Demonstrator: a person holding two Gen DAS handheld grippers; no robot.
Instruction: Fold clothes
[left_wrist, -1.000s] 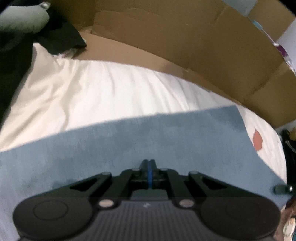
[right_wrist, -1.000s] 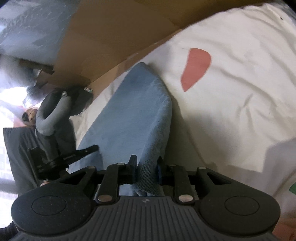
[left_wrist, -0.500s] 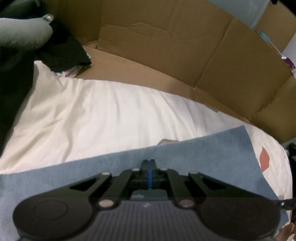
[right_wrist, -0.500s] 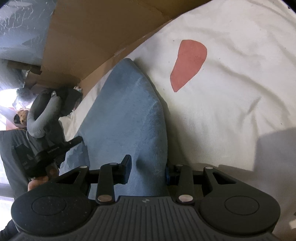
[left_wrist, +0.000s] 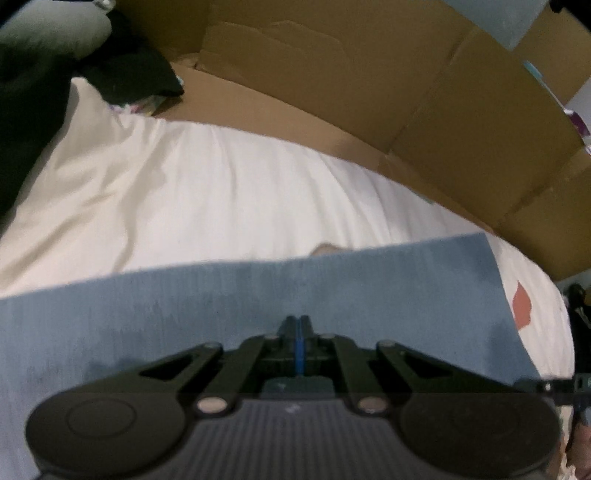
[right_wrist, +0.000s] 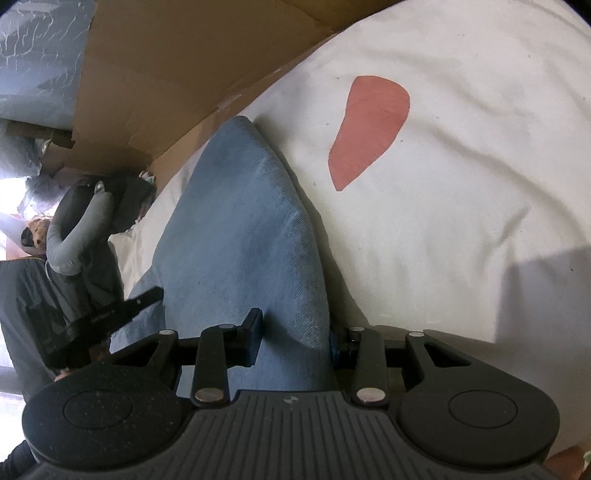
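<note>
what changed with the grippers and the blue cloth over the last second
The right gripper opened: its fingers, pinched on the blue cloth a second ago, now stand apart around the fold. The left gripper stayed shut over the cloth; the white sheet is unchanged.

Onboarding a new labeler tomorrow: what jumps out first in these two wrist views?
The blue cloth fills the middle of both views, spread on a white sheet and running between the right gripper's open jaws. The left gripper sits over it with its jaws pressed together. Next comes the red patch printed on the sheet to the cloth's right, and the brown cardboard wall behind.
</note>
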